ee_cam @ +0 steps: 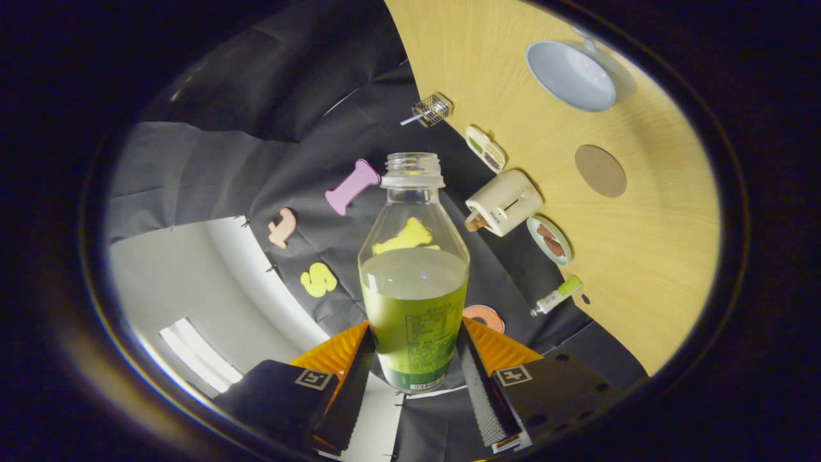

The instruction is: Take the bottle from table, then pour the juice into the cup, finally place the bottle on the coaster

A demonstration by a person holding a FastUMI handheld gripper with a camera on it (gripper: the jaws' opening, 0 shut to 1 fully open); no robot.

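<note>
The juice bottle (414, 282) sits clamped between the two fingers of the hand-held gripper (415, 356), both fingers pressing on its labelled lower body. Its cap is off, the open neck pointing away from the fingers toward twelve o'clock, and the green juice fills roughly the lower half, with a level surface just under the shoulder. The bottle is lifted clear of the counter (648, 256), whose wooden top appears rolled in the view, tilted steeply across the two o'clock side. On that counter, the pale cup (571, 76) lies farthest out at about one o'clock from the bottle's mouth, empty as far as can be seen. The round brown coaster (600, 171) is between the cup and the near counter edge, at about three o'clock from the neck. Along the counter edge stand a small wire basket (432, 110), a toy toaster (503, 203), a small plate (550, 240) and a green-capped tube (557, 295).
</note>
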